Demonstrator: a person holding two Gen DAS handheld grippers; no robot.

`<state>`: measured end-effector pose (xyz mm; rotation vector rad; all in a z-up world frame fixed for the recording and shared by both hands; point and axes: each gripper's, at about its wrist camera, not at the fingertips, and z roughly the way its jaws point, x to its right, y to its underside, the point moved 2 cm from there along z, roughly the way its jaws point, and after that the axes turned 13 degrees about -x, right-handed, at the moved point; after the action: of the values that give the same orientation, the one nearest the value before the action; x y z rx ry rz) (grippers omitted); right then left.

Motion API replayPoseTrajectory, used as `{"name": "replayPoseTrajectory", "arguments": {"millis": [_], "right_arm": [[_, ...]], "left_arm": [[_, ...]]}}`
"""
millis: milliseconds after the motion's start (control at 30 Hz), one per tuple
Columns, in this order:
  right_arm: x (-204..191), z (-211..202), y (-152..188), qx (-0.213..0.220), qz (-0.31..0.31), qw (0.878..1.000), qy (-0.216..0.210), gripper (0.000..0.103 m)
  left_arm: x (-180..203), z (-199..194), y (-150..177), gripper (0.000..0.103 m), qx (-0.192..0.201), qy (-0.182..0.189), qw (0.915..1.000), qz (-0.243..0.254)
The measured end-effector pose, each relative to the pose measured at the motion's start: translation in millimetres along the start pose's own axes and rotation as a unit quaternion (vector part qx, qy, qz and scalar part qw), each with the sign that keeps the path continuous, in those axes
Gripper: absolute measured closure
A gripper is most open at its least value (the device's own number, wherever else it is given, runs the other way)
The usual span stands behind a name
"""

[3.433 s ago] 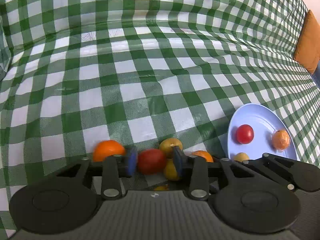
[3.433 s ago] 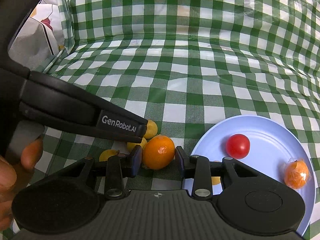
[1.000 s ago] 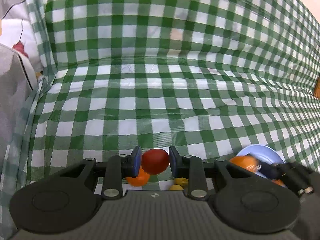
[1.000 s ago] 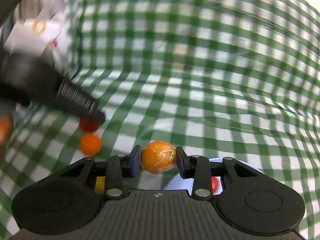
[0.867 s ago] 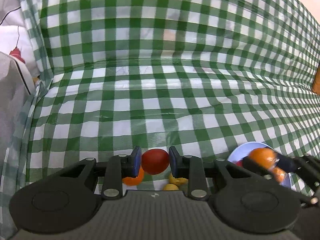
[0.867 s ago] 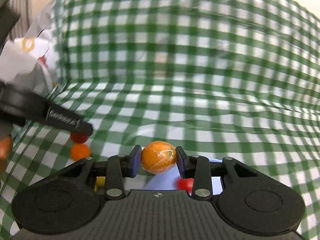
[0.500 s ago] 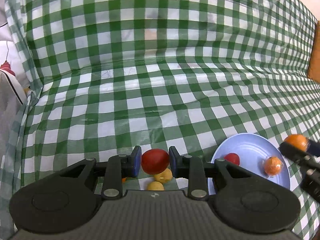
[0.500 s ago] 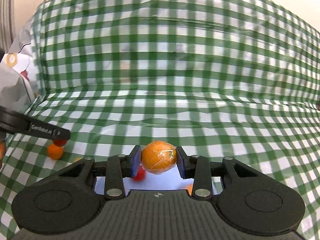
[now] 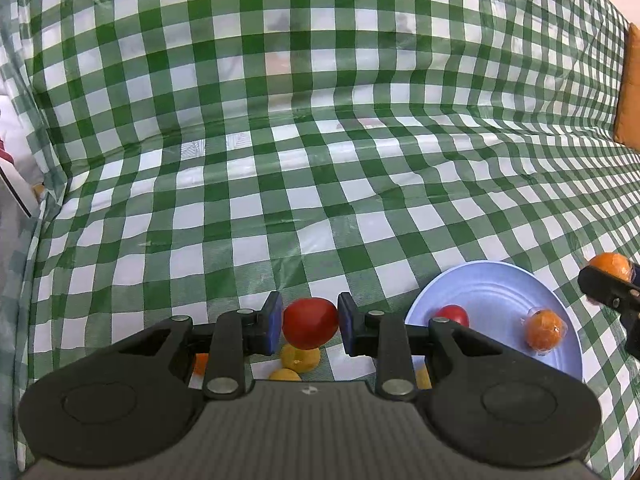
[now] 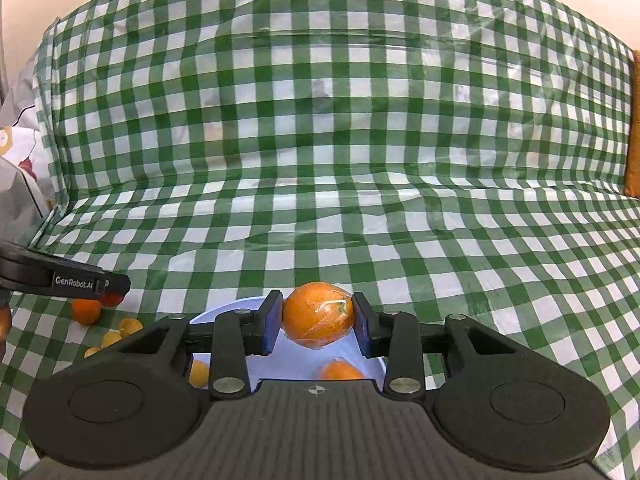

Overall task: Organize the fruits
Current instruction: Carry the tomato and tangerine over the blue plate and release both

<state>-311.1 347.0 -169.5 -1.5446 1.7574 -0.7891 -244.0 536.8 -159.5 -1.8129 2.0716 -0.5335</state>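
Observation:
My left gripper [image 9: 310, 322] is shut on a red tomato [image 9: 310, 322] and holds it above small yellow fruits [image 9: 300, 357] on the checked cloth. A light blue plate [image 9: 480, 292] lies to its right with a red tomato [image 9: 452, 315] and a wrapped orange [image 9: 544, 329] on it. My right gripper [image 10: 318, 317] is shut on a wrapped orange [image 10: 318, 316] above the plate [image 10: 232, 308]. Another orange [image 10: 340, 370] lies on the plate below it. The right gripper also shows in the left wrist view [image 9: 610, 280] at the right edge.
A green and white checked cloth [image 9: 280, 140] covers the surface and rises at the back. An orange [image 10: 85, 312] and small yellow fruits [image 10: 130, 326] lie left of the plate. An orange cushion [image 9: 628, 92] is at the far right. White patterned fabric [image 10: 16, 160] is at the left.
Both grippers have closed on fruit and lifted: the left took the red tomato, the right the wrapped orange. The right gripper has moved right over the plate.

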Motion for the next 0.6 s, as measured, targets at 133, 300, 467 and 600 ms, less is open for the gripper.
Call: {"name": "replayPoseTrajectory", "arguments": {"millis": [133,300,467,600], "right_arm": [[6.3,-0.2,-1.0,0.003,0.015,1.000,0.014,0.064],[14.3,2.6,-0.9,-0.002,0.044,0.998,0.033,0.064],[17.4,3.7,2.7,-0.005,0.060,0.997,0.041,0.064],[16.0,1.7,4.6,0.001,0.059,0.997,0.045,0.064]], "left_arm": [[-0.1,-0.5,-0.5,0.071,0.005,0.003,1.0000,0.001],[5.7,-10.1,1.0,0.071,0.028,0.020,0.9994,-0.002],[27.9,-15.1,7.3,0.071,0.028,0.059,0.9974,0.031],[48.4,-15.7,14.8,0.071,0.021,0.082,0.9940,0.069]]}}
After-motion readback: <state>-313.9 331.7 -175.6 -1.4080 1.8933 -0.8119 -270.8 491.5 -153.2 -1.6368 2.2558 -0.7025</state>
